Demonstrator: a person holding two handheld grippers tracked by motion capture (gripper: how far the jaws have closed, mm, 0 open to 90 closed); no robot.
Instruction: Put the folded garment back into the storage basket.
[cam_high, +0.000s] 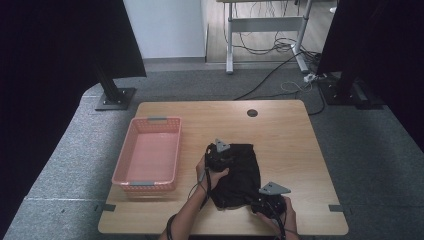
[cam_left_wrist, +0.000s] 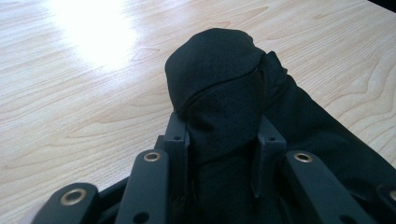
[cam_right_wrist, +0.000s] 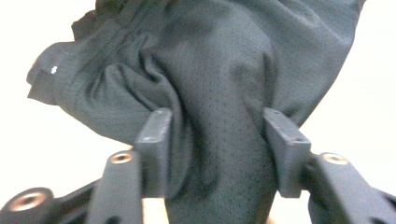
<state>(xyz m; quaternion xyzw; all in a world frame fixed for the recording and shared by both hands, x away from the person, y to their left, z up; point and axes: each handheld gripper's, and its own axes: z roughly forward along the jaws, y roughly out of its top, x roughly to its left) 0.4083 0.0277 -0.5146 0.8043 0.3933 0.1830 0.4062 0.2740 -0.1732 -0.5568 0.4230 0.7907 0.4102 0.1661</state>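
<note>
We see a black garment (cam_high: 239, 175) lying bunched on the near middle of the wooden table (cam_high: 285, 135), between the person's two hands. The left gripper (cam_high: 218, 156) holds its far left corner; in the left gripper view the jaws are clamped on a thick fold of the cloth (cam_left_wrist: 219, 93), which bulges up above them. The right gripper (cam_high: 267, 202) holds the near right corner; in the right gripper view the jaws press a gathered bunch of the same mesh fabric (cam_right_wrist: 219, 93) between them.

We judge the garment light, soft and limp: it will sag and fold wherever it is unsupported, so hems and corners are the sensible places to hold, as both grippers do now. The fine perforated weave looks smooth, so a thin pinch might slip; a thick fold gives a surer hold.

A pink basket (cam_high: 149, 152) stands just left of the garment, apart from it, and appears empty. A round cable hole (cam_high: 252, 113) lies farther back. Nothing stands between garment and basket.
</note>
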